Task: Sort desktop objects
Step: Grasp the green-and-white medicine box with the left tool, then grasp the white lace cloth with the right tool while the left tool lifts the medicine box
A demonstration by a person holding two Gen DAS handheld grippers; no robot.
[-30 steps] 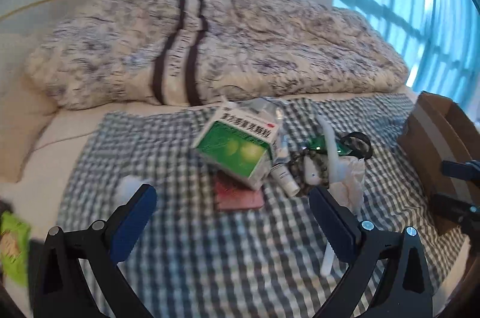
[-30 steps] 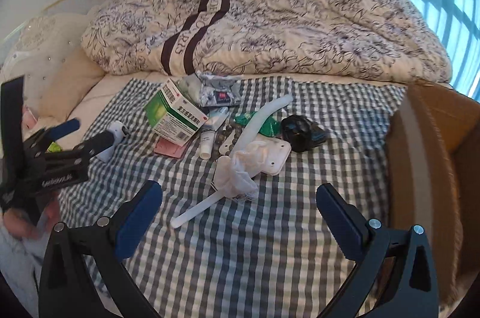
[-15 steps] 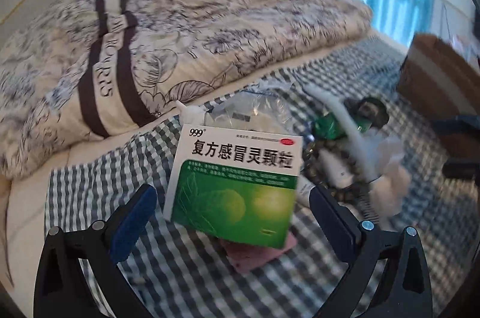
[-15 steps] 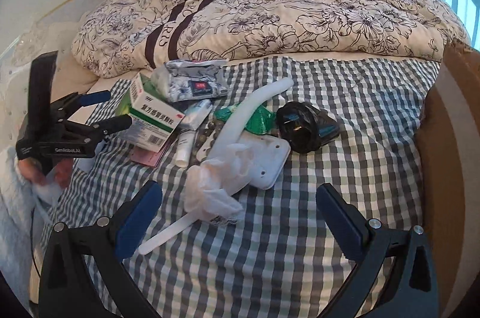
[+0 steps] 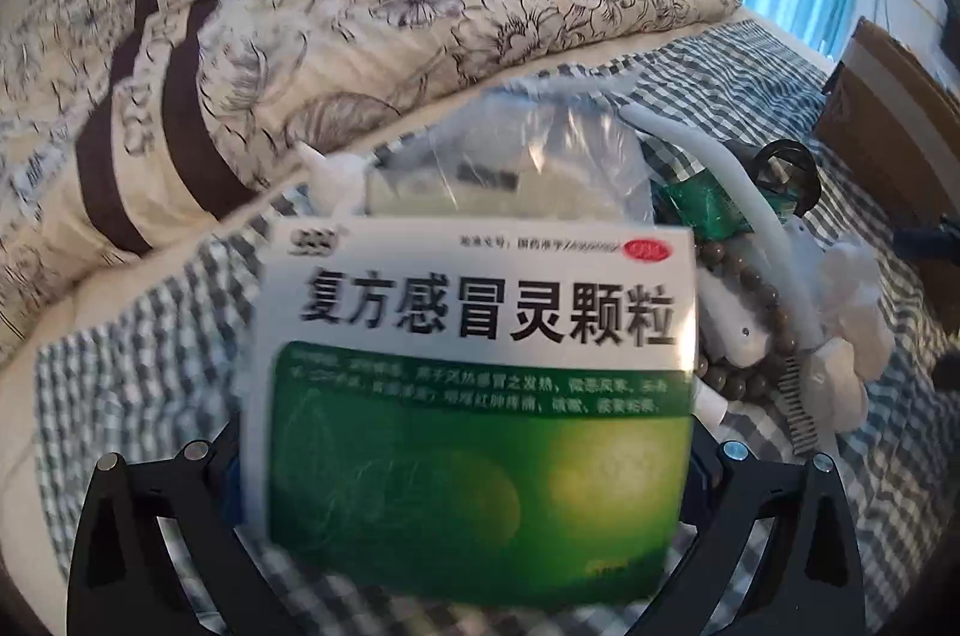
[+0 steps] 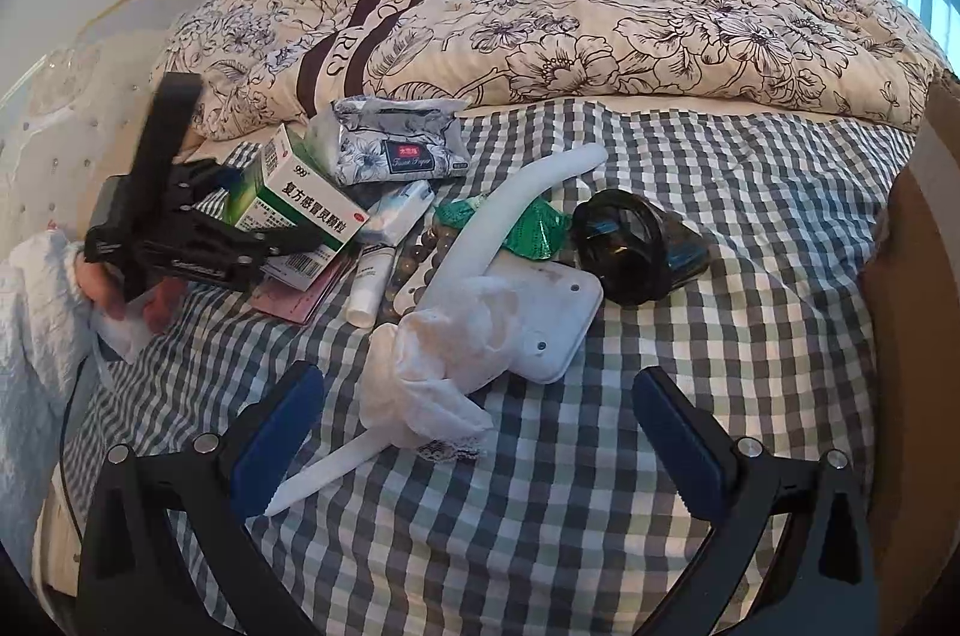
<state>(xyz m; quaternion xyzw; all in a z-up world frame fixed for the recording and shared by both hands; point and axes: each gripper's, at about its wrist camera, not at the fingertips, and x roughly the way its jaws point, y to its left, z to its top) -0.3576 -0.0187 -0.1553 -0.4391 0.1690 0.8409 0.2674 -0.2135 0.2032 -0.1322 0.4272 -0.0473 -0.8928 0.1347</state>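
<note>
So in the left wrist view the green-and-white medicine box [image 5: 480,396] pretty much eats the whole frame, printed face toward the camera, text reading upright, long axis running across between the fingers. The left gripper [image 5: 474,462] has its arms on either side of the box with the pads hidden behind it, so from here I can't tell if it's actually squeezing. Behind the box there's a clear plastic packet [image 5: 528,168], a string of brown beads [image 5: 756,336] and a curved white tube [image 5: 738,210], all a bit blurry. The right wrist view gives you the bigger picture: the box sits at the left end of the pile on the checked cloth [image 6: 690,228], tilted, one end propped up on a pink booklet [image 6: 294,300], long axis running diagonally toward the quilt [image 6: 570,6]. The left gripper is around the box's near end, jaws spread, held in a person's hand [image 6: 114,288]. The right gripper [image 6: 474,432] is wide open and empty, hovering over crumpled white tissue [image 6: 432,372], next to a white plate [image 6: 558,312].
</note>
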